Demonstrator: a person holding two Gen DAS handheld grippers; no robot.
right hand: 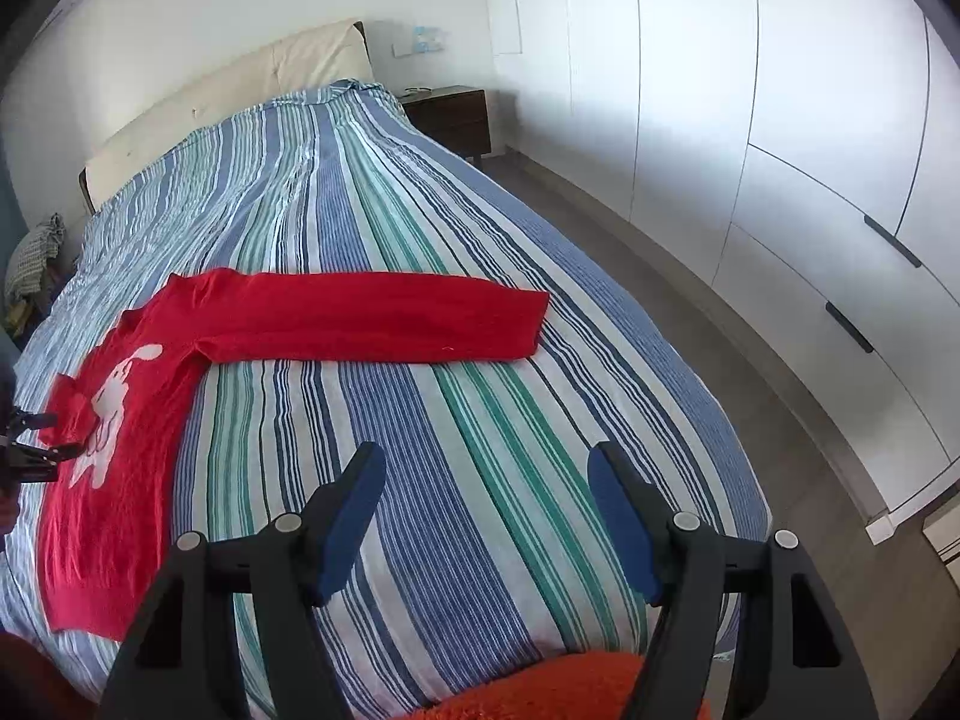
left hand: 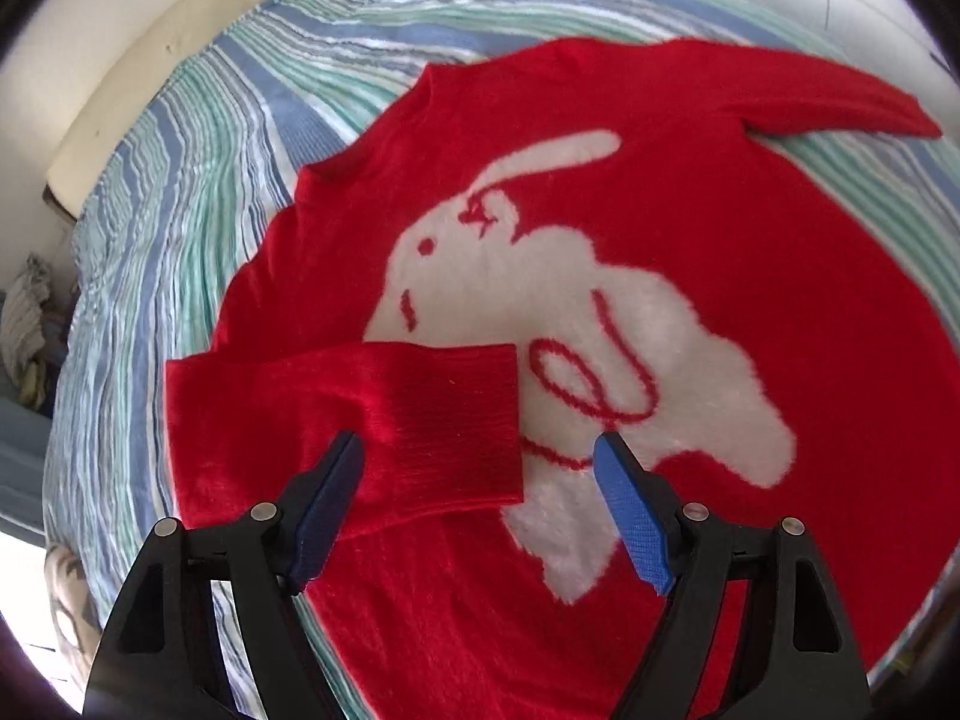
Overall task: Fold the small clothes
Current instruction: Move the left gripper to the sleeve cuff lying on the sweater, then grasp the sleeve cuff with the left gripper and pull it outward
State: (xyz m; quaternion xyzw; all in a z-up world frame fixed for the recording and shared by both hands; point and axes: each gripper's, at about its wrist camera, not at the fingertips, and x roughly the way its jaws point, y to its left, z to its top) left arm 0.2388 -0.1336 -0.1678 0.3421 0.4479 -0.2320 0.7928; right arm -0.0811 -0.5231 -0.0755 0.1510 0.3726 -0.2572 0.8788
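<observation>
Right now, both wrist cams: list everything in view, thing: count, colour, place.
sweater: 1, red with white rabbit, flat on the bed's near left part
folded sleeve: 1, red, laid across the sweater front
spread sleeve: 1, red, stretched out across the bedspread
bedspread: 1, blue, green and white stripes, covers the bed
headboard: 1, cream, far end of bed
nightstand: 1, dark wood, beside the bed head
wardrobe: 1, white with dark handles, right wall
orange cloth: 1, fuzzy, bottom edge of right view
cloth heap: 1, pale checked, far left of bed
left gripper: 1, black with blue fingers, open over the folded sleeve
right gripper: 1, black with blue fingers, open over bare bedspread
</observation>
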